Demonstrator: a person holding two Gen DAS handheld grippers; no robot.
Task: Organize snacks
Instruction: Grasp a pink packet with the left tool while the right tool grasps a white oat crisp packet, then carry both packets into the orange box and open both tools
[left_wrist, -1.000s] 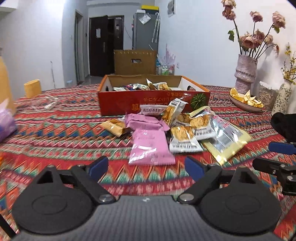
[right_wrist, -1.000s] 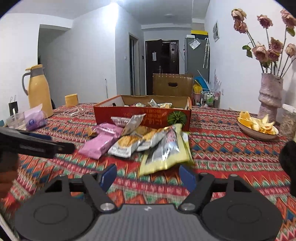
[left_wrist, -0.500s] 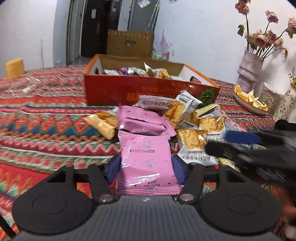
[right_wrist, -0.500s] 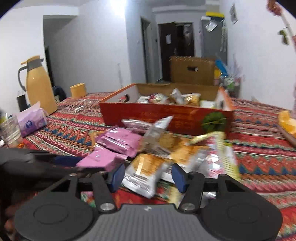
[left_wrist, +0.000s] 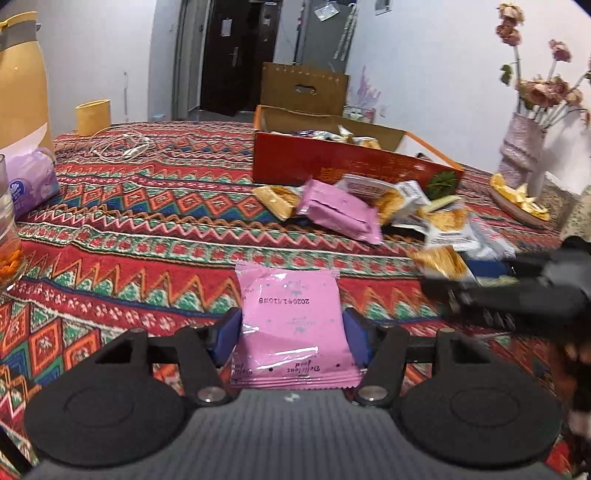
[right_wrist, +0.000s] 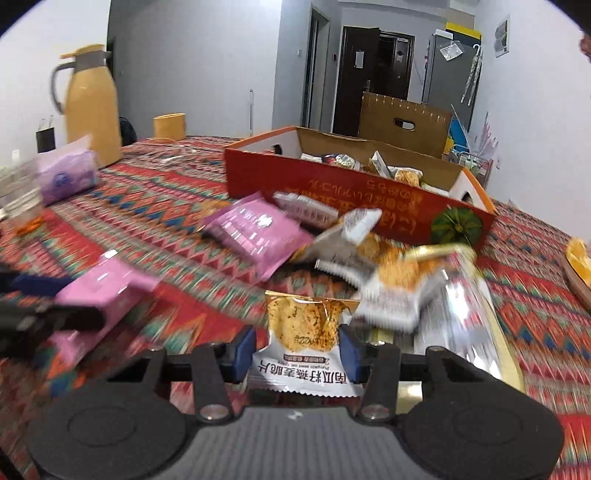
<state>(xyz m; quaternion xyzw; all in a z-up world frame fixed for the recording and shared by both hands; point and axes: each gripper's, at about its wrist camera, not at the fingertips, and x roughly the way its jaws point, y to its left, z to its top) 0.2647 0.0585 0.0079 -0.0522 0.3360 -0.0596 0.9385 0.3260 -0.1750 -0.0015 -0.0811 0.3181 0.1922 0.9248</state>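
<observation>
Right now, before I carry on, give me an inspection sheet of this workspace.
Surface: table under a patterned cloth.
Job's things: pink packet in the left gripper; cracker packet in the right gripper; loose snack pile beside the red box, which holds more snacks.
Clutter: yellow flask, tissue pack, yellow cup, fruit dish, flower vase.
Grippers: left shut on its packet; right closing on its packet.
Cables: white cord on the cloth.
Surroundings: dark door, cardboard box behind.
</observation>
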